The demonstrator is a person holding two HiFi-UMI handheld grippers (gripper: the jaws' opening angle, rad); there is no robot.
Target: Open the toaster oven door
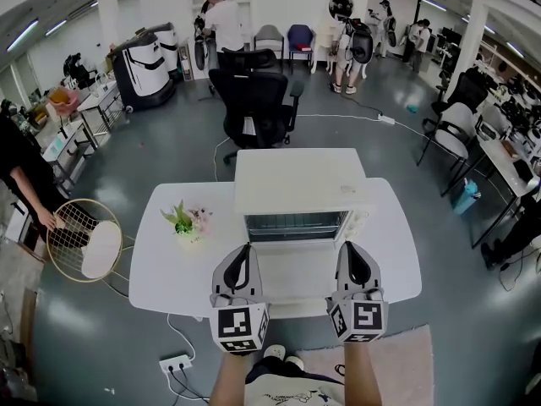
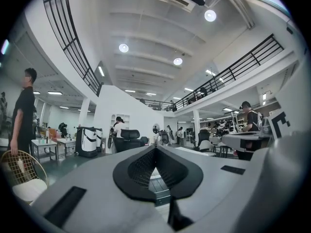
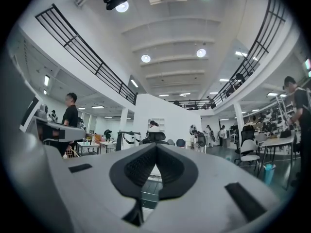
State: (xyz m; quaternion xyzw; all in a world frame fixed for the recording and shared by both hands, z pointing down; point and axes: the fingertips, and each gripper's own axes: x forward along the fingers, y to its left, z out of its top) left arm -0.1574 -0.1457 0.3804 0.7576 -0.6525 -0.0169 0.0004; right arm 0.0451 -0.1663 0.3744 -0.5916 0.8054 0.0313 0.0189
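Toaster oven (image 1: pixel 300 180) door (image 1: pixel 296 273) already down flat, rack (image 1: pixel 296 226) exposed; opening looks done. Your left gripper (image 1: pixel 247 248) and right gripper (image 1: pixel 349 245): jaws together, empty. Next: back both away.

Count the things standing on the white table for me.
2: the toaster oven in the middle, and a small plant to its left. The oven could be hiding something behind it.

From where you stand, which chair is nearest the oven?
The black office chair, just behind the table; the grey chair and blue chair stand far back.
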